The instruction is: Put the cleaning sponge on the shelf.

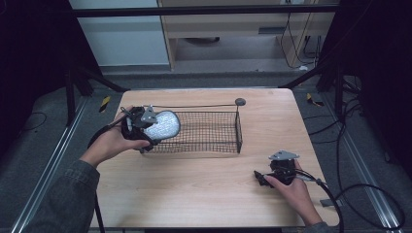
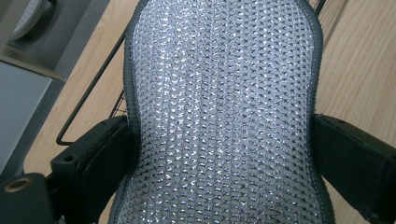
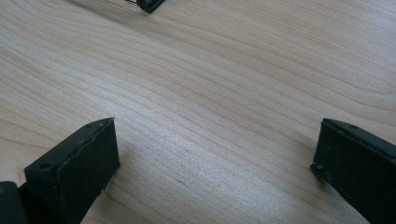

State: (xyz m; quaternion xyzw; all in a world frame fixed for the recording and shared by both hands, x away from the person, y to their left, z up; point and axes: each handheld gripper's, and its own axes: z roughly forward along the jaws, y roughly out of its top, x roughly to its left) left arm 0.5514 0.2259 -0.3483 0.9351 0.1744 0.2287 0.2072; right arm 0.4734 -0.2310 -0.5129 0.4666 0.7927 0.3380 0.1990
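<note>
- The left gripper [image 1: 148, 127] pinches a silvery mesh-covered pad [image 1: 163, 124] with a dark grey edge; the jaws press on its two long sides
- In the left gripper view the pad [image 2: 224, 107] runs straight away from the camera, its long axis in line with the jaws, one black jaw at each side of its narrower waist
- In the high view the pad is held above the left end of the black wire basket [image 1: 214, 133], its rounded far end pointing right, along the basket's length, and its long axis lying roughly left to right across the table [image 1: 204, 189]
- Its broad sparkling face is turned up and toward the camera; whether it touches the basket's rim cannot be told
- The basket stands in the middle of the table, long side left to right, with a thin wire handle along its far edge
- The right gripper [image 1: 265, 178] rests low on the table near the front right corner, well apart from the basket, its jaws pointing left
- In the right gripper view its jaws are spread wide with bare wood between them [image 3: 215, 140]
</note>
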